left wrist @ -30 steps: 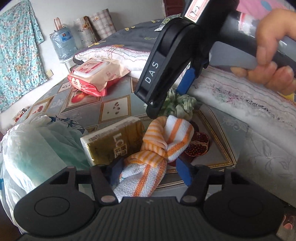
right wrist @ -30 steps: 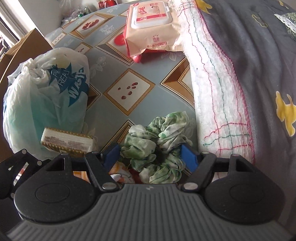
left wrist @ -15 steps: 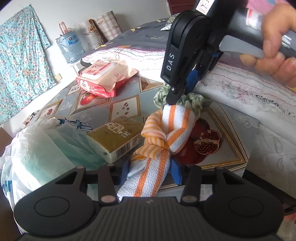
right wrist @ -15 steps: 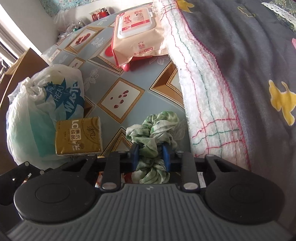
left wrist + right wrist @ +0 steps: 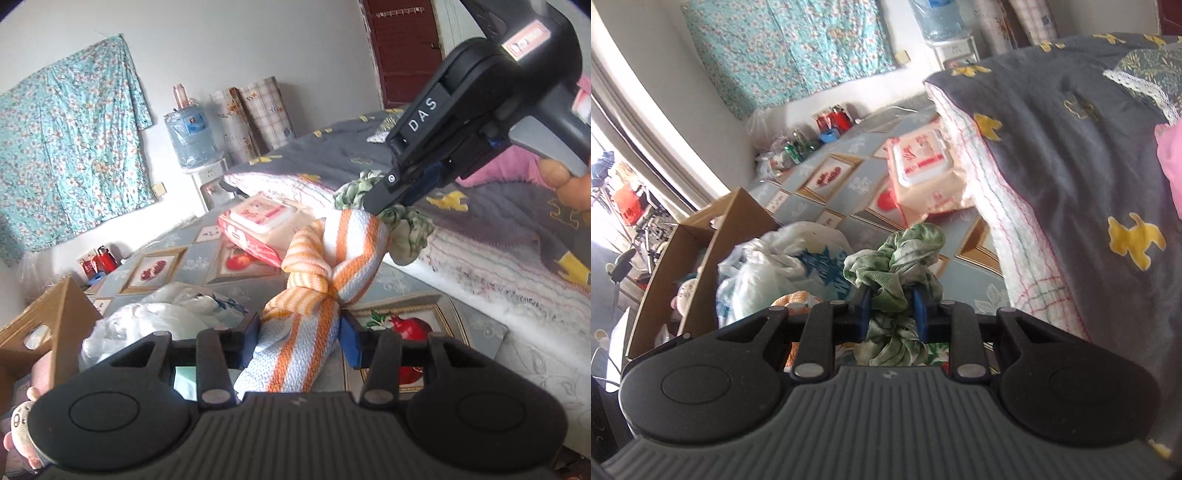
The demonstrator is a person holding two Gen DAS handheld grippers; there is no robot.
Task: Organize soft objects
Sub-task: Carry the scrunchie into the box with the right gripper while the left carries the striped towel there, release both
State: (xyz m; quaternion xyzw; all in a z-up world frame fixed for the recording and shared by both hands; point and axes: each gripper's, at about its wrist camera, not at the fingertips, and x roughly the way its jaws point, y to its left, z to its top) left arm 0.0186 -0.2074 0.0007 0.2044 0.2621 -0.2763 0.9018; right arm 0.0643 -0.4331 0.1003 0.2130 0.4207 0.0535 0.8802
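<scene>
The step in hand appeared to be the lift: two soft items had been gripped and held clear of the table [image 5: 192, 258], one per gripper.

From left to right: a cardboard box [image 5: 55, 314] stood open beside the table's left edge, with what looked like a plush toy [image 5: 22, 421] in it. One white plastic bag [image 5: 159, 321] lay near that edge. The left gripper [image 5: 297, 338] was clamped narrowly on one knotted orange-striped towel [image 5: 325, 269], which hung above the table's near edge. One wet-wipes pack [image 5: 262, 221] rested further back, against the folded bedding [image 5: 480, 258] along the table's right edge. The right gripper [image 5: 892, 312] had closed tightly on one knotted green cloth [image 5: 897, 254], also held off the surface.

Judged from this arrangement, the next move called for carrying both bundles left, over the bag, to the box opening, then releasing each in turn. The box was presumably the destination; this could not be confirmed. The loose towel tail might snag on the bag.
</scene>
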